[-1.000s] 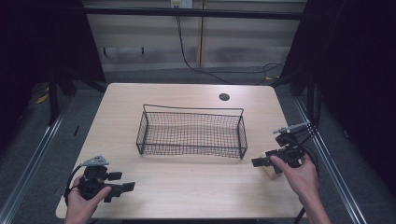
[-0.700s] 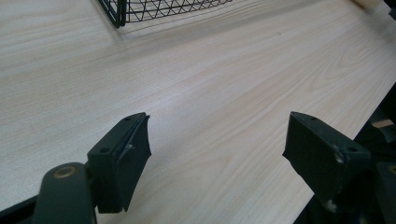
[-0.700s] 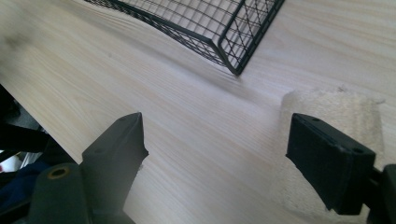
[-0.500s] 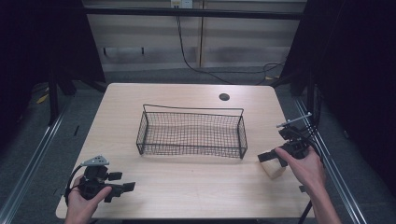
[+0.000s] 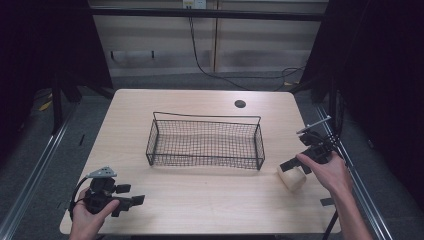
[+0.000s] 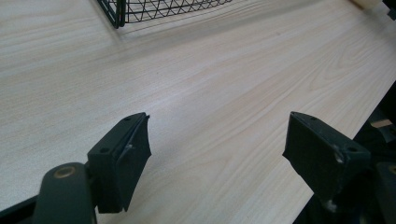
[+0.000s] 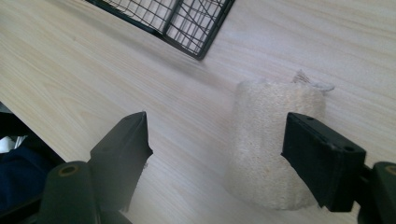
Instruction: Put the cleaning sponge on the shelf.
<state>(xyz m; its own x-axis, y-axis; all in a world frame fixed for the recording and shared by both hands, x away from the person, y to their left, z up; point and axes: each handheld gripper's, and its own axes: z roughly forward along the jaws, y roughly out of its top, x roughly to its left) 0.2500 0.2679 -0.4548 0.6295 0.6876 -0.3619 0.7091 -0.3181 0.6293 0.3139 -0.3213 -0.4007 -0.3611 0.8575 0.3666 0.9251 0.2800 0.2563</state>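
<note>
A pale loofah roll (image 5: 291, 177) lies on its side on the wooden surface (image 5: 210, 200), near the right edge and just off the near right corner of the black wire basket (image 5: 205, 142). The right gripper (image 5: 300, 165) hangs directly beside it, its jaws apart and just now closing, with the roll partly between them but not yet pinched. In the right gripper view the loofah roll (image 7: 273, 144) sits toward the right-hand jaw, which covers part of its lower flank, while the left-hand jaw stands well clear over bare wood; the grip is off-centre. The roll's long axis runs away from the camera, roughly along the jaws, with a frayed tuft at its far end, so the jaws would close across its width.

The right hand (image 5: 325, 172) is plainly the nearer one. The left gripper (image 5: 131, 202) rests low at the near left corner, well apart from the roll, jaws wide apart over bare wood, as its own view shows (image 6: 217, 154).

Nothing stands between the roll and the basket. The basket's near right corner rim is the one obstacle a lift toward it would likely have to clear. A dark round hole (image 5: 240, 104) lies at the far side.
</note>
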